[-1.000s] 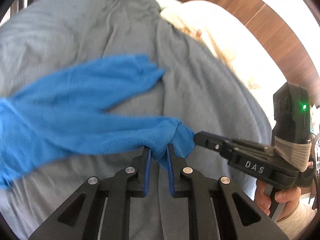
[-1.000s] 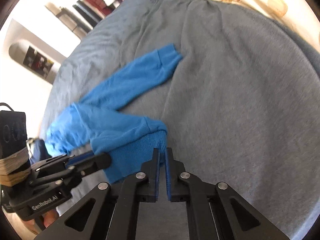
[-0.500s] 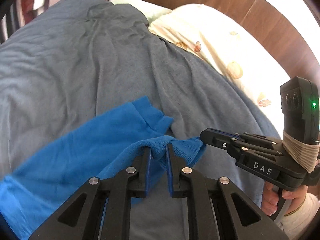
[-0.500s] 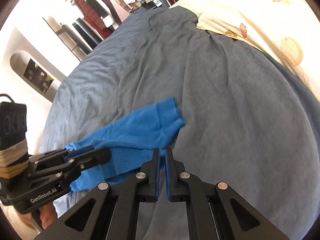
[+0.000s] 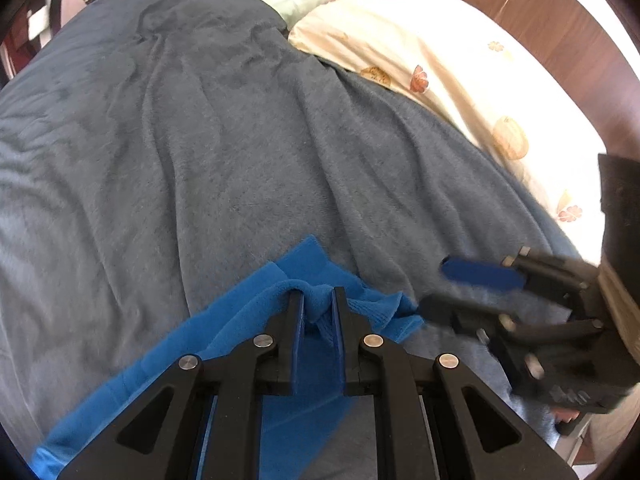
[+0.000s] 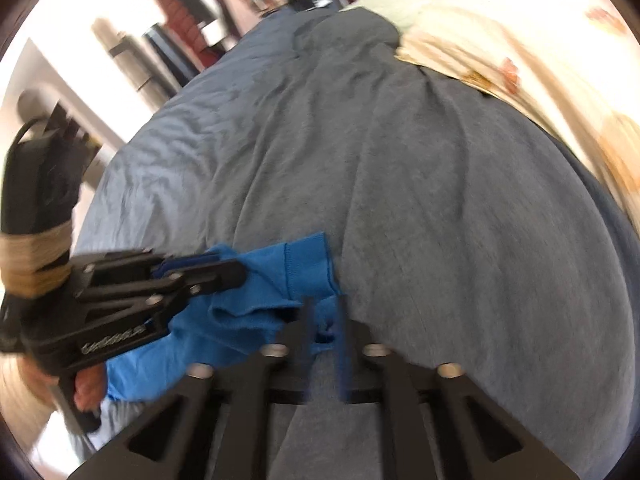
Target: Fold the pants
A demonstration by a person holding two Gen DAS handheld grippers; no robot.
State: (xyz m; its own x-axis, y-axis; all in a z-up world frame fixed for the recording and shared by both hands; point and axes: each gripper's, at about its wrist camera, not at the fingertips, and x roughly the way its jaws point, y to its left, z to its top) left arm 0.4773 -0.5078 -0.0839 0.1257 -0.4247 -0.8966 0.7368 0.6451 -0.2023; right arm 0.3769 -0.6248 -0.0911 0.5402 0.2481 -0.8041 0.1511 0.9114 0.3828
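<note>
**Left tongs clamped, right tongs parted**

Left tongs pinch a bunched fold of the blue pants – low over the grey blanket. Right tongs stand apart at the cuff – fabric lies between the fingers, unclamped.

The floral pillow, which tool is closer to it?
Right. The right tool is beside the blue pants, toward the pillow; the left tool grips them farther away.

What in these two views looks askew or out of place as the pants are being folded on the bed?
The blue pants are bunched, not flat: the cuff end puckers into a fold between the fingers of the left gripper. The right gripper looks opened, fabric loose between its fingers. The grey blanket is creased.
</note>
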